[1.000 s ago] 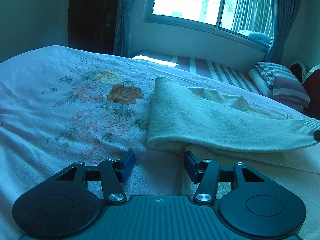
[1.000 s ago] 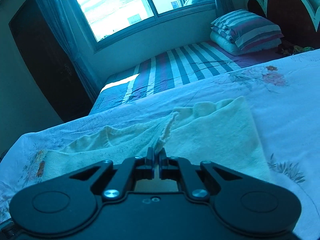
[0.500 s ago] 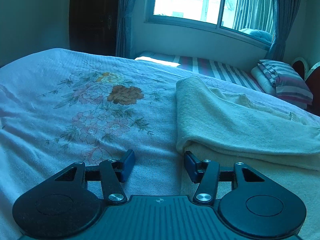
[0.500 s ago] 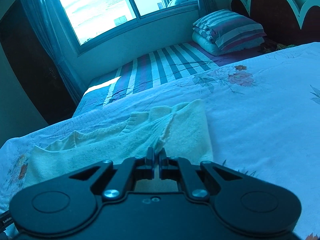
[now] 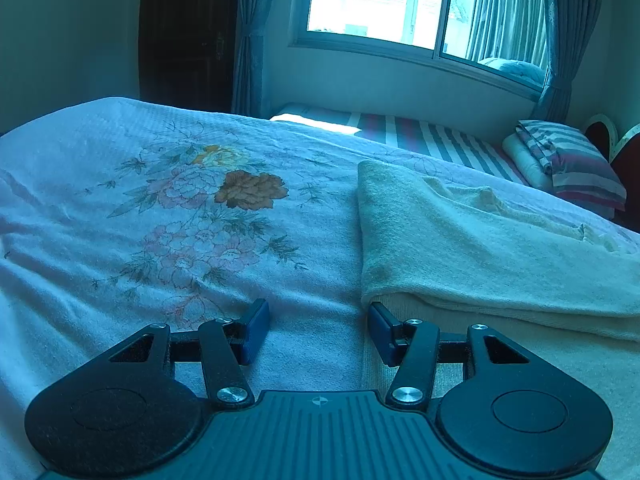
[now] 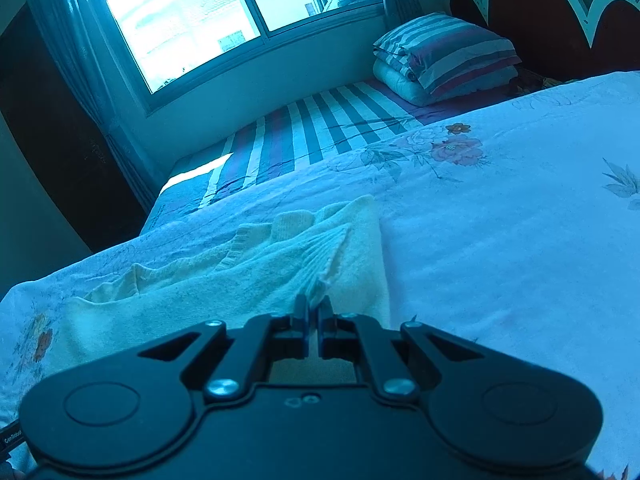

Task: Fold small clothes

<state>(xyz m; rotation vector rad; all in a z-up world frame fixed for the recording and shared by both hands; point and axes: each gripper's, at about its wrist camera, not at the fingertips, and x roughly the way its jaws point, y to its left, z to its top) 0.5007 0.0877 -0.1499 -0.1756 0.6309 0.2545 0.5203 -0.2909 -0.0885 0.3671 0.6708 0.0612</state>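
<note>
- So far, one fold looks made: the cream sweater [image 5: 480,248] lies on the floral bedspread [image 5: 160,220] with one layer doubled over another, its rolled fold edge facing my left side.
- My right gripper [image 6: 314,312] is clamped shut on a ribbed hem of the sweater, the fabric fanning out in pleats from between the pads.
- My left gripper [image 5: 316,326] stands half open and holds nothing; it sits low over the bedspread, one pad just beside the sweater's near corner.
- What is left, I judge: lay the pinched hem flat, let go, smooth it, and likely one more fold to make a compact bundle.
- A striped pillow [image 6: 452,56] sits well apart, out of the way.
</note>
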